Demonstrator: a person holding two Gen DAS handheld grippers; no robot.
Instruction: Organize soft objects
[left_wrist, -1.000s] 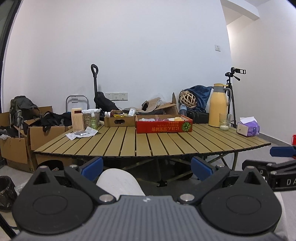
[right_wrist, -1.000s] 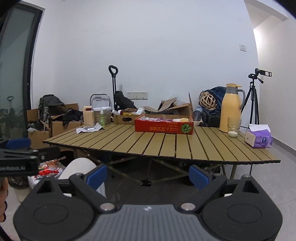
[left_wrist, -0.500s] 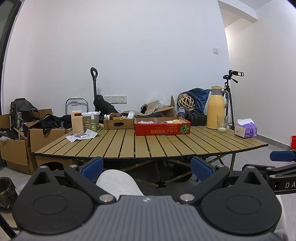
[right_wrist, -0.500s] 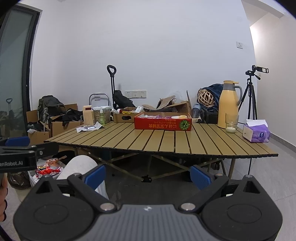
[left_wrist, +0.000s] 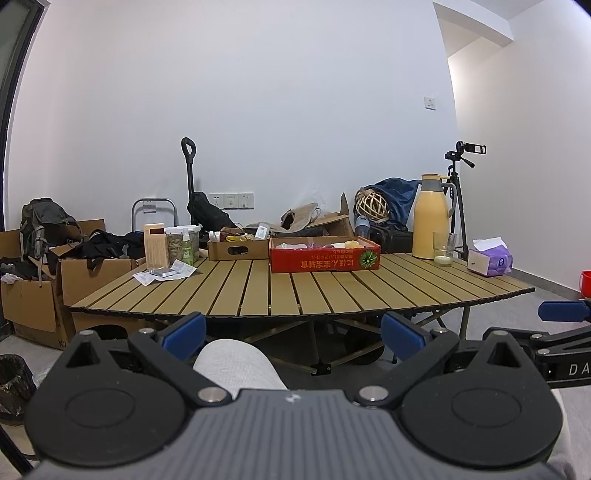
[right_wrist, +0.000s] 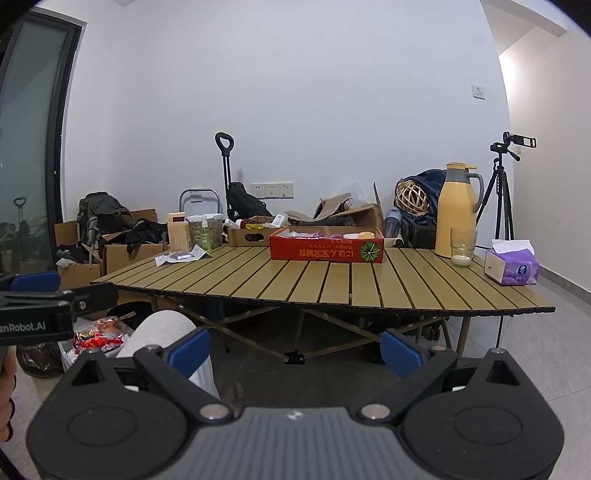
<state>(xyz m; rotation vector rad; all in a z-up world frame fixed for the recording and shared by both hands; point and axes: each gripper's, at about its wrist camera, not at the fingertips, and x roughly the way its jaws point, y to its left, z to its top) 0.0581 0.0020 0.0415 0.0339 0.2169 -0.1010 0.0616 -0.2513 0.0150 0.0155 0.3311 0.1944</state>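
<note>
A red cardboard tray (left_wrist: 325, 256) (right_wrist: 327, 249) sits at the back middle of the slatted table (left_wrist: 295, 291) (right_wrist: 332, 280), with several pale, yellow and purple soft items inside, only their tops showing. My left gripper (left_wrist: 293, 330) is open and empty, held below and in front of the table's near edge. My right gripper (right_wrist: 295, 345) is likewise open and empty, low before the table. The other gripper's blue pad shows at the right edge (left_wrist: 561, 311) of the left wrist view.
On the table stand a yellow thermos (right_wrist: 456, 210), a glass (right_wrist: 462, 247), a purple tissue pack (right_wrist: 511, 266), a brown box (right_wrist: 251, 234), jars and papers (right_wrist: 181, 254). Cardboard boxes and bags (left_wrist: 44, 266) crowd the floor at left. A tripod (right_wrist: 502, 192) stands right. A person's knee (left_wrist: 236, 365) is close below.
Both grippers have risen and tilted slightly, so the table sits a little lower and nearer in both views. Jaws stay open.
</note>
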